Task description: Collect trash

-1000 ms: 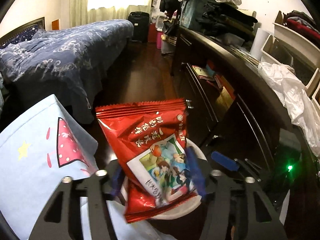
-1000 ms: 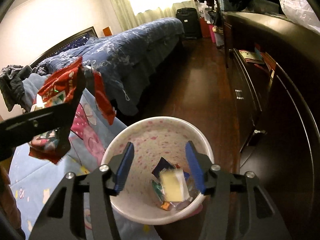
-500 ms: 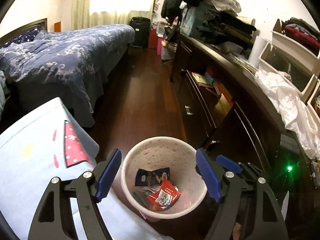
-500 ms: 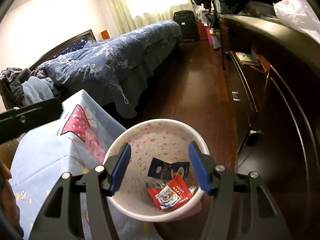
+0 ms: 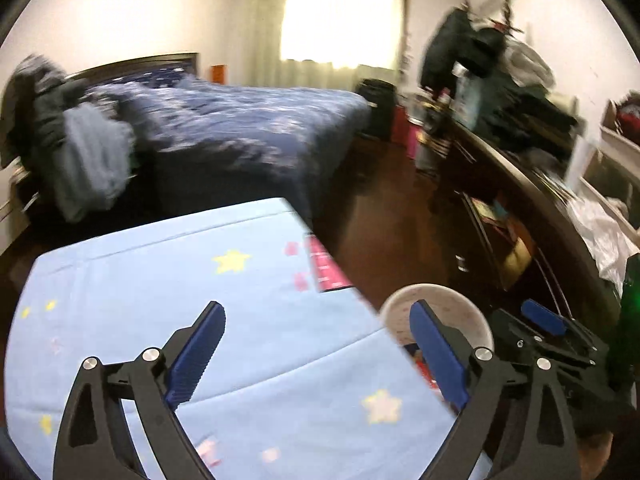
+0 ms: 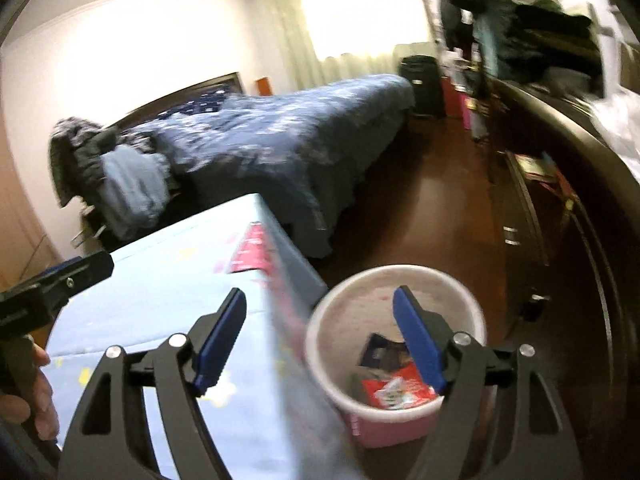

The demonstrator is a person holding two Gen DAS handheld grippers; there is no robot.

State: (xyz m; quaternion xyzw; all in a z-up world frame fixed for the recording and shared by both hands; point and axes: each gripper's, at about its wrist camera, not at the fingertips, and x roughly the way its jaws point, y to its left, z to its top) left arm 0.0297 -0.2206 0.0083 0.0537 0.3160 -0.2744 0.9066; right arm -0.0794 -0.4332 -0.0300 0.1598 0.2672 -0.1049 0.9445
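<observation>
Left gripper (image 5: 316,354) hung over the light-blue star-print cloth (image 5: 168,288) near its right edge, jaws spread wide and widening, nothing between the blue pads (image 5: 196,354). Right gripper (image 6: 320,340) straddled that same right edge of the cloth, one finger above the fabric, the other above the mouth of the pink waste bin (image 6: 472,308); jaws likewise opening, holding nothing.

Stood on the dark wooden floor (image 6: 432,216), that bin, just beside the cloth's right edge and well below it. Inside, low against the near wall: a red snack wrapper (image 6: 390,394), with a dark-blue wrapper (image 6: 382,354) just behind it. Seen from the left wrist, only the bin's pale rim (image 5: 440,290) and a sliver of red showed past the right-hand finger.

Visible at the left margin of the right-wrist view: the other tool's black tip and, lower down, part of a hand (image 6: 38,396) gripping its handle.

Farther off, blurred: a bed with a navy patterned quilt (image 5: 248,120), a curtained bright window (image 5: 340,20), and a long dark dresser (image 6: 572,152) along the right side, heaped with clothes. Too smeared to read any print on the wrappers.
</observation>
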